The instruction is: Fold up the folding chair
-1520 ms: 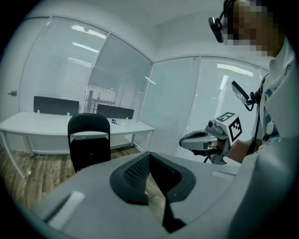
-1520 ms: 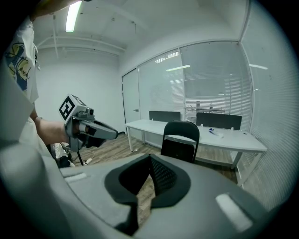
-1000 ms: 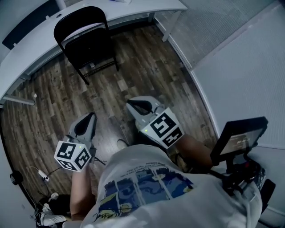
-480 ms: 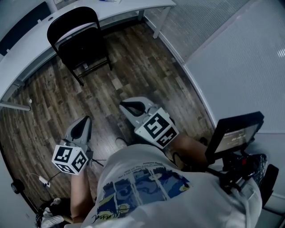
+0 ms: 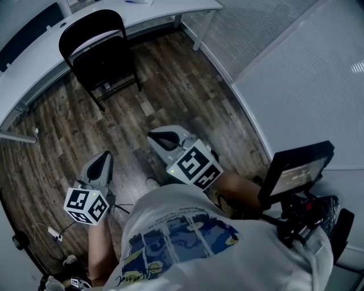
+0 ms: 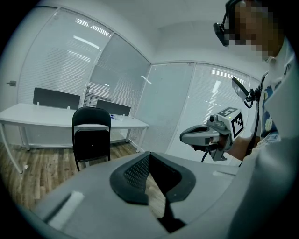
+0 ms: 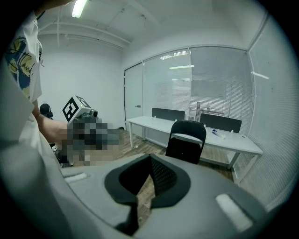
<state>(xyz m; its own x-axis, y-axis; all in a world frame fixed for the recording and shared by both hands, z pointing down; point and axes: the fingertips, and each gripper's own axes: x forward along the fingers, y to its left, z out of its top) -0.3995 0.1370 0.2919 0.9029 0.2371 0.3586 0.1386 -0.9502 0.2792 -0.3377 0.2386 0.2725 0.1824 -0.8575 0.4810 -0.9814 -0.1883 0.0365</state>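
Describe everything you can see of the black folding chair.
The folding chair is all black, with a rounded backrest, an open gap beneath it, a dark seat panel and thin tube legs that look like metal. It stands upright and apparently unfolded on the wood-look floor, close in front of the long white desk. Whether it touches the desk cannot be told. Nothing else touches it, and nothing lies on it.

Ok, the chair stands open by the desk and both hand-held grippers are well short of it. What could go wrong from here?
The left hand-held gripper and right hand-held gripper are both shut and empty; if they reach the black folding chair that way, they may just shove it. The chair stands close to the long white desk, so its backrest could knock the desk while folding.
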